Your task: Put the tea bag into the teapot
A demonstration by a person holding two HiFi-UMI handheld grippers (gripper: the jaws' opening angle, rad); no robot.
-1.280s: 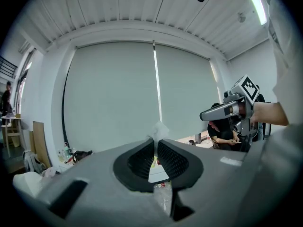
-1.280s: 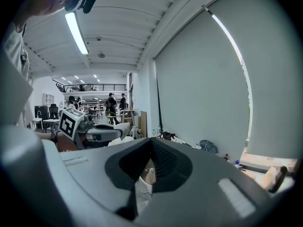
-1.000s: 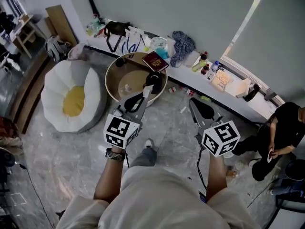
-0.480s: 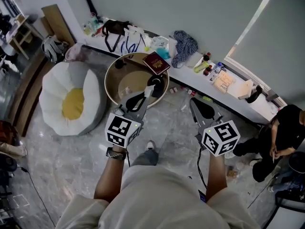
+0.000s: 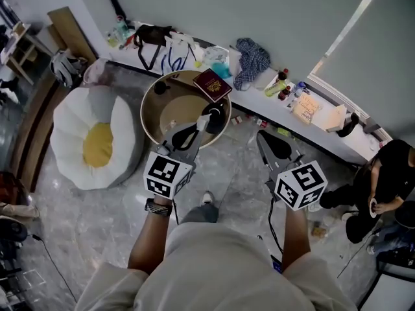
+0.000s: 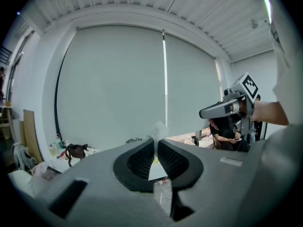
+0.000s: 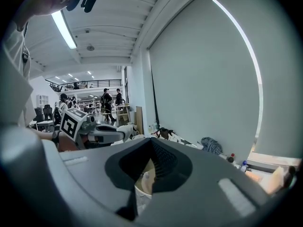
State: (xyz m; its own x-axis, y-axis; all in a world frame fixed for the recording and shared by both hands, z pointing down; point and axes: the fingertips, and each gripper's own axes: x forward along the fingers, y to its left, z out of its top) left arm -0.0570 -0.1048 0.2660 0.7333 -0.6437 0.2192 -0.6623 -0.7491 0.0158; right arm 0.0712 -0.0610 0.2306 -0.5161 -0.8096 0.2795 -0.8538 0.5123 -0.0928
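STEP: transport, tea bag (image 6: 158, 130) in the air just short of round bench (image 5: 148, 127) | left gripper (image 5: 200, 127): fingers clamped on tea bag | right gripper (image 5: 262, 137): fingers together, empty | NEXT: find teapot on bench (not made out), lower bag into its mouth

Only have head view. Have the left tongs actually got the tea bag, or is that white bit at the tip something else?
Observer: It's the tea bag. Left gripper view shows the left tongs shut on the tea bag, with its pale top edge poking out above the tips.
Operator: Right tongs carrying anything?
Observer: No. Right gripper view shows the right tongs closed together with nothing between them.
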